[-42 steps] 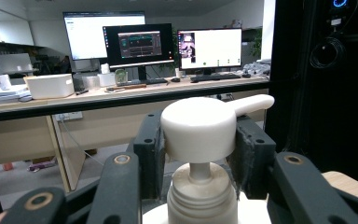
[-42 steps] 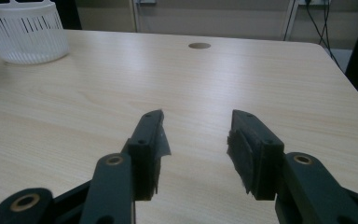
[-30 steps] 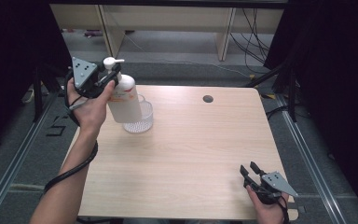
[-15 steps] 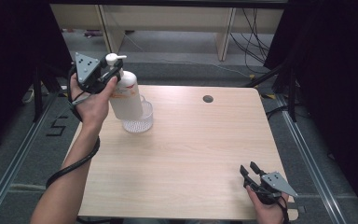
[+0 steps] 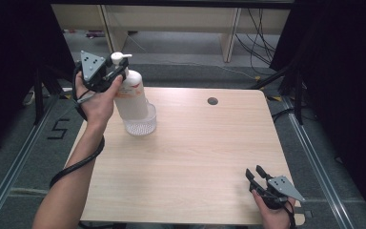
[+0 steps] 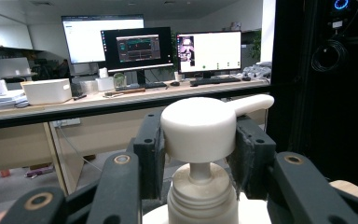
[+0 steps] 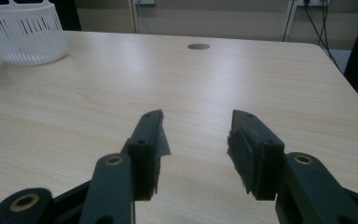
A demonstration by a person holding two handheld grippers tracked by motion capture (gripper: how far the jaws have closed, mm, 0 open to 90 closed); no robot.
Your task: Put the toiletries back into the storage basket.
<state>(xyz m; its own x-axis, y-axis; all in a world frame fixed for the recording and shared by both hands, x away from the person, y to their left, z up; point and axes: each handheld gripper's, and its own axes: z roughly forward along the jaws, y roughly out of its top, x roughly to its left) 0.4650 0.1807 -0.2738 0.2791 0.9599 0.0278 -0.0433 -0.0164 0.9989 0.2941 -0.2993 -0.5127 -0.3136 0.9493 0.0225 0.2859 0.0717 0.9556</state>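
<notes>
High view: the left gripper (image 5: 116, 71) is clamping the pump head of a white plastic pump bottle (image 5: 131, 98) standing in a small clear ribbed basket (image 5: 141, 125) on the pale wooden table (image 5: 200, 157); left gripper view: 2 jaws are pressing the pump head (image 6: 199, 128); right gripper view: the right gripper (image 7: 195, 133) is hovering wide open, empty, above the table.

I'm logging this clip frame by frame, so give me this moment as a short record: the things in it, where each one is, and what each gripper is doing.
table: light wood, round hole near its far edge
basket: small white slatted one, far left of the table
bottle: white pump bottle, its lower end in the basket
left gripper: shut on the bottle's pump head, at its sides
right gripper: open, holds nothing, low at the table's near right corner
background: desk with monitors in the left gripper view
</notes>
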